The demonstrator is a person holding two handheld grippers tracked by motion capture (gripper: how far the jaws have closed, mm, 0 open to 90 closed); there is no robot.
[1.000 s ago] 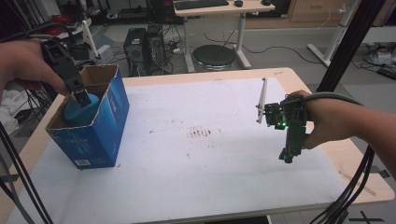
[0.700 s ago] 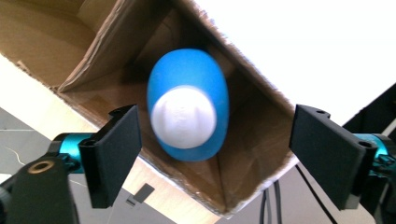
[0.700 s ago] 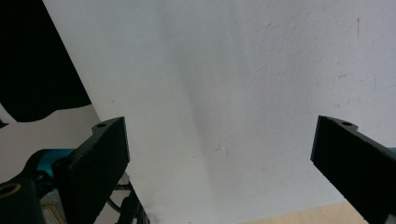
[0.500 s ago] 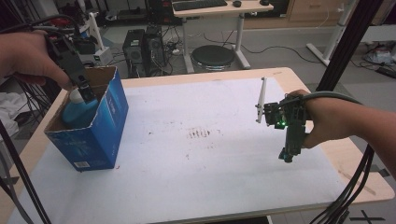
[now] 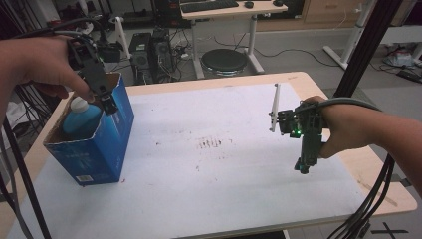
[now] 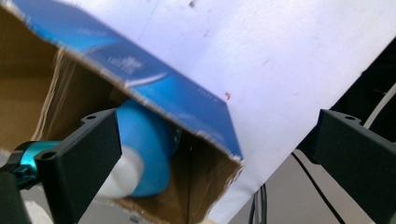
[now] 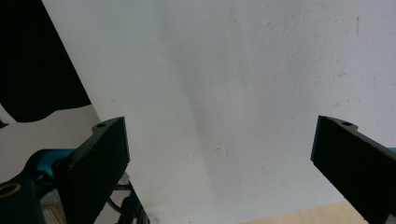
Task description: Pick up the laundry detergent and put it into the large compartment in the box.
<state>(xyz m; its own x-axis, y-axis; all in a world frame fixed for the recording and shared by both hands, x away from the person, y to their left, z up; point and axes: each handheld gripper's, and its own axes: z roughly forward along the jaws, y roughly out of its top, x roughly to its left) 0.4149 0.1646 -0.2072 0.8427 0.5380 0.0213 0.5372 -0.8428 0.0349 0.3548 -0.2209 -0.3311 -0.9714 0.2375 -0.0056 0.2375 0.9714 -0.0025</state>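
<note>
Bottle [image 5: 79, 119] sits in the box [image 5: 107, 149] at the table's left. Left gripper [image 6: 210, 154] hangs above it, jaws wide apart, empty; I'd lift straight clear of the rim. Right gripper [image 7: 219, 158] gapes too.

Round stool [image 5: 225, 60] (perhaps) behind table [image 5: 239, 199]

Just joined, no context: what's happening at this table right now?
A person holds a gripper in each hand at a white table. The left gripper hangs over the open blue cardboard box at the table's left, jaws apart and holding nothing. A blue bottle with a white cap stands inside the box. The right gripper hovers over bare tabletop on the right, jaws wide open and empty.
</note>
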